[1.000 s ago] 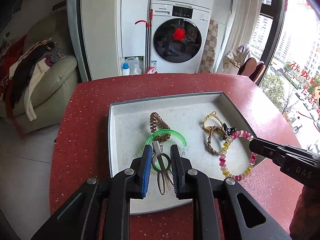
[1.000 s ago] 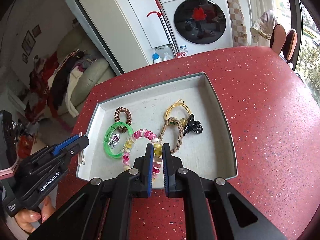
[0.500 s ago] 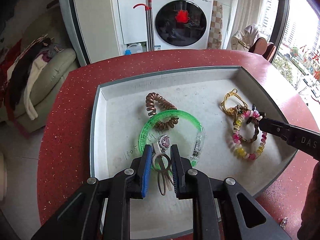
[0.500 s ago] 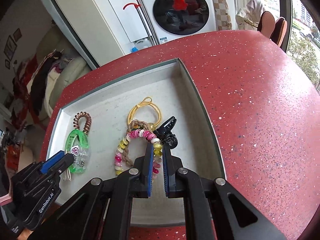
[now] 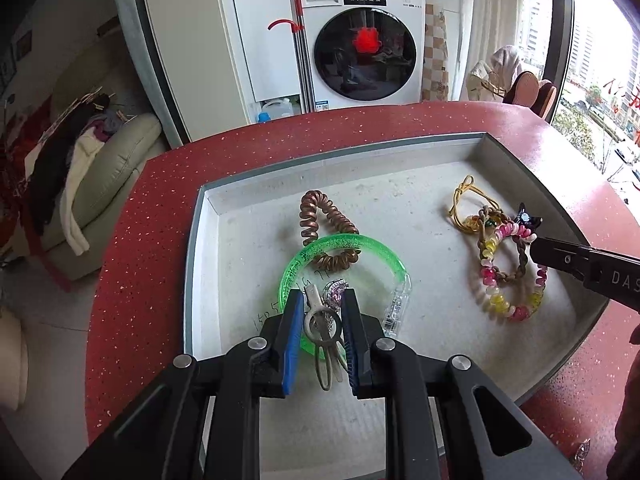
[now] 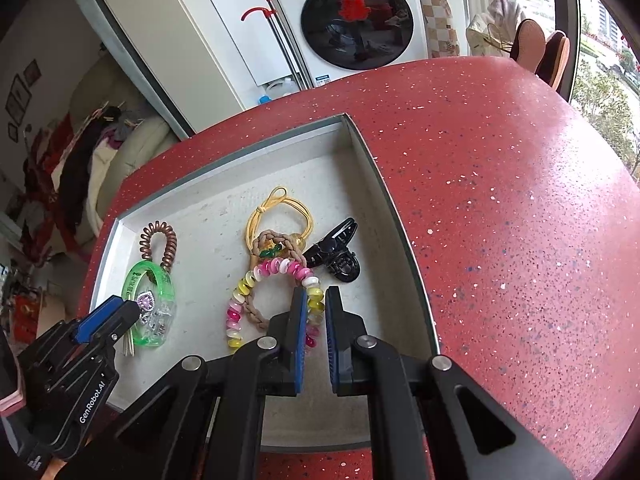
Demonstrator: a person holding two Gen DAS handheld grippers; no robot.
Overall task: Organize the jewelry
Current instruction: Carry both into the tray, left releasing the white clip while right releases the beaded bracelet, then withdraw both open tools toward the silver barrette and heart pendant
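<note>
Left gripper [image 5: 322, 320]: low over the near left part of the tray, fingers pinching a metal hair clip [image 5: 322, 334] that stands upright between the blue pads, its loops hanging down toward the camera.
Green bangle [image 5: 344, 264]: flat on the tray floor just beyond the left fingertips, a small silver ring with a pink stone [image 6: 146, 302] inside it.
Brown spiral hair tie [image 5: 326, 232]: far side of the bangle, its near end lying over the bangle's rim.
Tray [image 5: 360, 152]: shallow, grey, on the red speckled table [image 6: 500, 200].
Yellow cord loop [image 6: 280, 210]: centre right of the tray, touching a braided tan bracelet [image 6: 276, 240].
Pink and yellow bead bracelet [image 6: 248, 292]: overlapping the braid, its right side running between the right gripper's fingers.
Right gripper [image 6: 316, 304]: fingers close together around the beads with a narrow gap; firm grip or not, cannot tell.
Black claw clip [image 6: 336, 252]: just right of the bead bracelet, near the tray's right wall.
</note>
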